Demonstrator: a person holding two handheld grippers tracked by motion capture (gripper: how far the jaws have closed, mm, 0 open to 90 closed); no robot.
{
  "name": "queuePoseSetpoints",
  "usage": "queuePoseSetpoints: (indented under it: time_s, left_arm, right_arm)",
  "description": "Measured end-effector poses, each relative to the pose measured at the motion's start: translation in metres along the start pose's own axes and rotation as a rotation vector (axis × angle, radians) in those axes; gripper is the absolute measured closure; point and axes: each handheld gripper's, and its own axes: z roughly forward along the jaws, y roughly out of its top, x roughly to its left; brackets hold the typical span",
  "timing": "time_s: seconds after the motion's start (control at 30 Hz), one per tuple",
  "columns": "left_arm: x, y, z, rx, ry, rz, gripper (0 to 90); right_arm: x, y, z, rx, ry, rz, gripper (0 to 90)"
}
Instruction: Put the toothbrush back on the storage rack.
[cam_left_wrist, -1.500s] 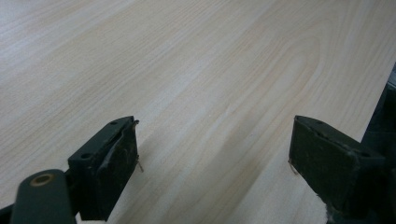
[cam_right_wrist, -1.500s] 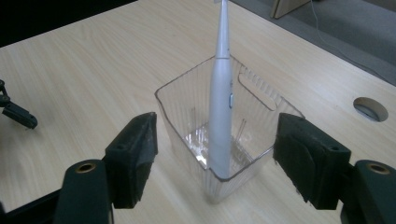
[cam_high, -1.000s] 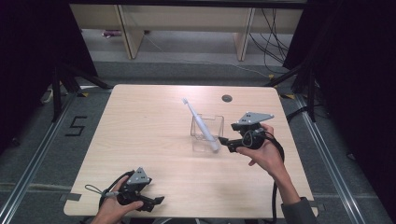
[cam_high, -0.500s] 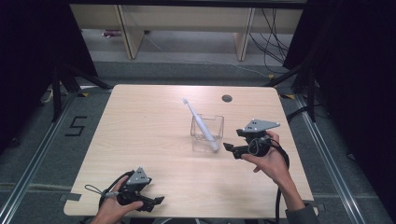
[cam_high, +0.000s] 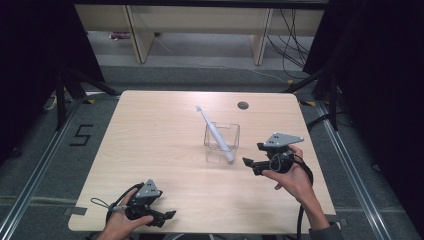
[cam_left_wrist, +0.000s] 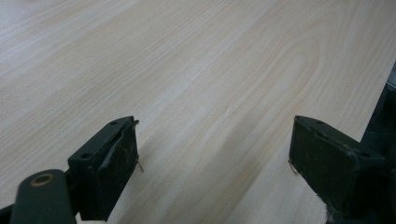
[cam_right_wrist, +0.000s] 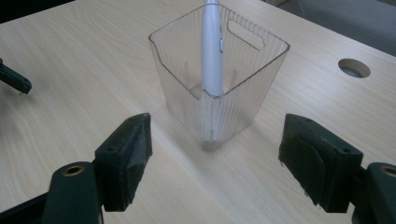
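Floor marking (cam_high: 82, 135) apparently reads "5"

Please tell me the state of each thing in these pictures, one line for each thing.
Clear ribbed plastic cup: upright on the table, held by nothing.
White electric toothbrush: standing tilted inside the cup, head up.
Left tool: open, empty, over bare wood.
Right tool: open, empty, facing the cup, apart from it.

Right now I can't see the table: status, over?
Both grippers open: left, right. Toothbrush leans in clear cup, untouched. Nothing in the way.
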Motion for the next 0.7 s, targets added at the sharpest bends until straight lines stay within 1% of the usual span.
queuePoseSetpoints:
  time_s: [0.03,0.07,0.1,0.13,0.17,0.2,0.23,0.27,0.3,0.37,0.4,0.43,0.47,0.5,0.53,0.57,0.6,0.63,0.67,0.7]
  left_arm:
    - [0.0,0.0,0.0,0.002,0.001,-0.001,14.9]
    - [0.0,0.0,0.0,0.002,0.001,0.0,14.9]
    - [0.0,0.0,0.0,0.001,0.001,-0.001,14.9]
    - [0.0,0.0,0.0,0.001,0.0,0.0,14.9]
    - [0.0,0.0,0.0,0.0,-0.001,0.0,14.9]
    - [0.0,0.0,0.0,0.0,0.0,0.001,14.9]
    - [0.0,0.0,0.0,0.002,0.001,0.0,14.9]
    - [0.0,0.0,0.0,0.001,0.001,-0.001,14.9]
    - [0.0,0.0,0.0,0.001,0.001,0.0,14.9]
    - [0.0,0.0,0.0,0.0,0.0,0.0,14.9]
    - [0.0,0.0,0.0,0.0,0.0,0.0,14.9]
    - [0.0,0.0,0.0,0.002,0.001,0.0,14.9]
    - [0.0,0.0,0.0,0.002,0.001,-0.001,14.9]
    - [0.0,0.0,0.0,0.001,0.001,-0.001,14.9]
    - [0.0,0.0,0.0,0.002,0.001,-0.001,14.9]
    - [0.0,0.0,0.0,0.001,0.0,-0.001,14.9]
    - [0.001,0.0,0.0,0.011,0.01,0.009,14.9]
    - [0.001,0.0,0.0,0.013,0.01,0.011,14.9]
    - [0.001,0.0,0.0,0.013,0.009,0.011,14.9]
    - [0.001,0.0,0.0,0.013,0.009,0.011,14.9]
  right_arm:
    - [0.001,-0.001,-0.001,0.005,0.0,0.012,25.3]
    - [0.001,-0.002,-0.001,0.008,0.006,-0.004,25.2]
    - [0.002,-0.002,-0.001,0.001,-0.006,0.003,25.1]
    - [0.002,-0.003,-0.001,0.009,0.007,0.0,25.1]
    - [0.004,-0.004,-0.001,0.012,0.015,0.015,25.1]
    - [0.003,-0.005,-0.001,0.0,0.0,-0.008,25.0]
    - [0.004,-0.006,-0.002,0.018,0.02,-0.001,24.9]
    - [0.005,-0.007,-0.002,0.007,0.0,0.0,24.9]
    - [0.005,-0.008,-0.003,0.02,0.012,0.004,24.6]
    - [0.005,-0.009,-0.002,0.016,0.018,0.0,24.5]
    - [0.006,-0.01,-0.003,0.007,-0.002,-0.007,24.5]
    - [0.006,-0.011,-0.003,0.02,0.017,0.004,24.5]
    - [0.007,-0.011,-0.003,0.021,0.02,0.009,24.4]
    - [0.007,-0.012,-0.004,0.013,0.003,0.001,24.4]
    - [0.007,-0.013,-0.004,0.016,0.014,0.007,24.2]
    - [0.008,-0.014,-0.004,0.018,0.006,0.004,24.2]
    - [0.008,-0.014,-0.004,0.018,0.006,0.004,24.2]
    - [0.008,-0.015,-0.004,0.019,0.019,0.004,24.2]
    - [0.008,-0.016,-0.004,0.01,0.0,0.001,24.2]
    - [0.009,-0.017,-0.004,0.015,0.006,0.007,24.2]
